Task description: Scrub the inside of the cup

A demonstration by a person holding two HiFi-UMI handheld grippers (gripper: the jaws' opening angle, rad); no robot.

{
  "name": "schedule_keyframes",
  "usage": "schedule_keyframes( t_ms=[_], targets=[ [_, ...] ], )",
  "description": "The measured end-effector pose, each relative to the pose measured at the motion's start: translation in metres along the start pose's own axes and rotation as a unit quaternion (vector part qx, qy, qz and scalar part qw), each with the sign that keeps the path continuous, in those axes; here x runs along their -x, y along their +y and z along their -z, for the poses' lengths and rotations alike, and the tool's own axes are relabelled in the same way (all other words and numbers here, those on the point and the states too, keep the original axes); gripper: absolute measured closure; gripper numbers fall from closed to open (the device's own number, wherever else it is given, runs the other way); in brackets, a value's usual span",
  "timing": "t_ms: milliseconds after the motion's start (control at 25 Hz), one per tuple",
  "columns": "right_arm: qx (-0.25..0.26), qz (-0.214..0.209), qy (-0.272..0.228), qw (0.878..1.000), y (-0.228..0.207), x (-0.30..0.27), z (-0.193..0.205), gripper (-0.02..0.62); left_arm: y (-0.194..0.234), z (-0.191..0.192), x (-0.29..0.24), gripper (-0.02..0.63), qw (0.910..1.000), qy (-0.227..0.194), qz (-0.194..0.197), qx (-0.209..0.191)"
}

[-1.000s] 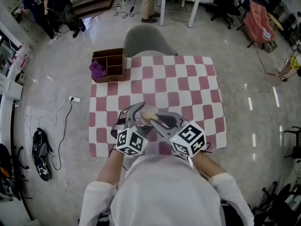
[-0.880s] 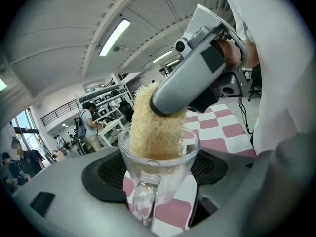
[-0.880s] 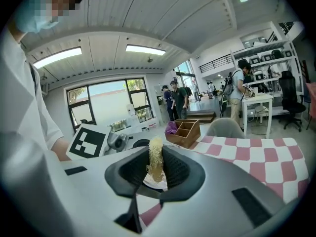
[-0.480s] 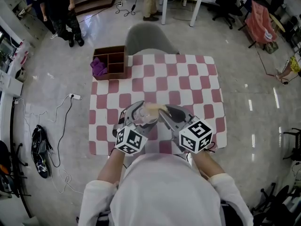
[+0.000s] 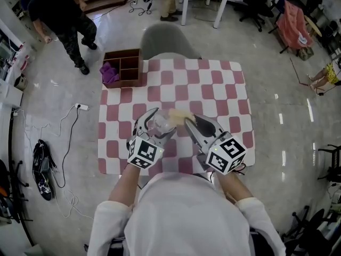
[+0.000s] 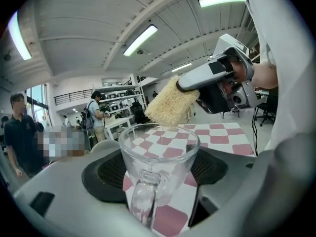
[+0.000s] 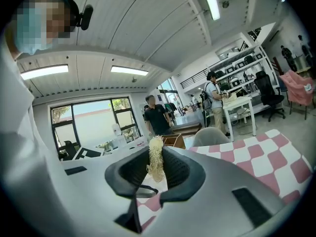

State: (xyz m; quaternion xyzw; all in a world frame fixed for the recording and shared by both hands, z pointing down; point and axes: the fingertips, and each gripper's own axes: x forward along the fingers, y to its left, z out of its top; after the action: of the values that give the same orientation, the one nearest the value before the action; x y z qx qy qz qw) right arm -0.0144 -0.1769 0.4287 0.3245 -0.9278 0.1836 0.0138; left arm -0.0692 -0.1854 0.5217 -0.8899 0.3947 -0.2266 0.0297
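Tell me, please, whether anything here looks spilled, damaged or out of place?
Nothing stands out. The left gripper holds the glass cup, which looks intact, the right gripper clamps the sponge at its mouth, and no spill shows on the checked tablecloth.

The far half of the red-and-white checked tablecloth (image 5: 213,89) is lying bare, leaving open passage there. A brown wooden compartment box (image 5: 131,67) is sitting just beside its far-left corner, and a grey rounded chair (image 5: 165,44) is standing against the far edge. A yellow fibrous sponge (image 6: 170,102) is hanging at the rim of the clear glass mug (image 6: 158,152), crowding its open mouth.
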Motion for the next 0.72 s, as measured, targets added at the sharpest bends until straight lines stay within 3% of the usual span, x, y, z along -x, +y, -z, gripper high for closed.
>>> schedule_keyframes(
  t_ms=[320, 720],
  targets=[
    [-0.018, 0.023, 0.000, 1.000, -0.011, 0.008, 0.007, 0.508, 0.010, 0.011, -0.007, 0.229, 0.9988, -0.011, -0.003, 0.048],
    [-0.035, 0.048, 0.016, 0.998, -0.023, 0.020, 0.025, 0.508, 0.022, 0.031, -0.024, 0.229, 0.9970, -0.015, -0.002, 0.076]
  ],
)
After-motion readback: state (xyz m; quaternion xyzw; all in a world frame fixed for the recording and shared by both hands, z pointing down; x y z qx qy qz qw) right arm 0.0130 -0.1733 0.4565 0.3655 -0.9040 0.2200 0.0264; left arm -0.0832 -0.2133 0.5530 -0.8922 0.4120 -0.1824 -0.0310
